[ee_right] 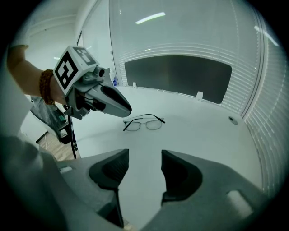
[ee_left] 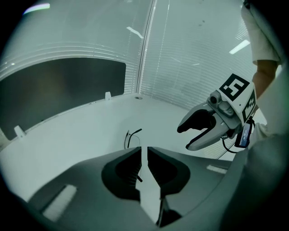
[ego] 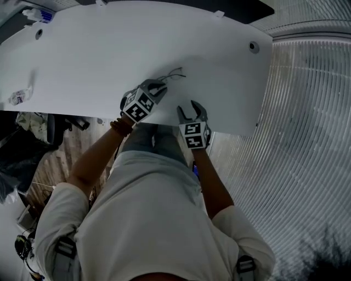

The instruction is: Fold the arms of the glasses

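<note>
Glasses point(ee_right: 143, 122) lie flat on the desk point(ego: 82, 66). Left gripper point(ee_left: 144, 151) jaws are pinched to a slit just beside them. Right gripper point(ee_right: 145, 157) jaws gape, empty.

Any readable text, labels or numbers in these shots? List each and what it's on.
None legible.
On the left tool, marker cube: black-and-white square code, no letters.
On the right tool, marker cube: same.
On the white-and-blue item at the table corner: blurred.
On the small packet: too small.
On the blue tag: unreadable.
</note>
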`<state>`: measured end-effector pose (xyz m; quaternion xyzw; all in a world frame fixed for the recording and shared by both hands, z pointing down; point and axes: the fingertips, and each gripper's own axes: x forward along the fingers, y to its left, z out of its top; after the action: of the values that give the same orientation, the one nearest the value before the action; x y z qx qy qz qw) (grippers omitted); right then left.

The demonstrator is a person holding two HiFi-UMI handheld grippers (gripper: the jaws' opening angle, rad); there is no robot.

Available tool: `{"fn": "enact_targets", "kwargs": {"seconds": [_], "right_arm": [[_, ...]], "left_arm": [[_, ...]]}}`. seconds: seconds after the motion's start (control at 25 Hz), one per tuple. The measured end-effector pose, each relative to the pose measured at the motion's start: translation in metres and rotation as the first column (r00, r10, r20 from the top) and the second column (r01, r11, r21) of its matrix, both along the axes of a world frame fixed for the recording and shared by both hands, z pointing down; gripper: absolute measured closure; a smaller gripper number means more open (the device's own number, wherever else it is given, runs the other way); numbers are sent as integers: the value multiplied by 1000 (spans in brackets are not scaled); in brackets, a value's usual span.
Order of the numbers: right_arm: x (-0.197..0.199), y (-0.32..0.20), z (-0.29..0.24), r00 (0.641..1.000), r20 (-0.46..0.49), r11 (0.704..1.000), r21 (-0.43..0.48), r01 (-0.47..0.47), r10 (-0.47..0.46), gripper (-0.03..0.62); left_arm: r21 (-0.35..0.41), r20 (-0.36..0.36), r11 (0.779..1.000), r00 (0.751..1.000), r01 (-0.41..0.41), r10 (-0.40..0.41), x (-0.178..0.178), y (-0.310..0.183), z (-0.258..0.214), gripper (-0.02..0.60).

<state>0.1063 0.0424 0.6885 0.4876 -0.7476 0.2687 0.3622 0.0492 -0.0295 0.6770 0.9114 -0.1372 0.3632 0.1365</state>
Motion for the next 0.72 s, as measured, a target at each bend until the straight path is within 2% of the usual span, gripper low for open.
{"fn": "enact_targets", "kwargs": {"seconds": [0.2,0.44,0.56,0.72], "right_arm": [[-5,-9,-45,998,55,998,58,-29,26,373],[-5,-45,-126,995,95,973,229,-32,11,373],[-10,-54,-169,991,137,954,297,-46,6,375],[-19,-66,-229,978,208,920,386,-69,-14,375]], "left_arm": [[1,-42,998,997,62,-62,-15,5,-35,537],[57,-150,988,979,145,-136,-23,-10,-106,537],[76,-224,981,961,180,-159,-22,-11,-143,537],[88,-339,972,924,220,-179,-19,-14,-195,541]]}}
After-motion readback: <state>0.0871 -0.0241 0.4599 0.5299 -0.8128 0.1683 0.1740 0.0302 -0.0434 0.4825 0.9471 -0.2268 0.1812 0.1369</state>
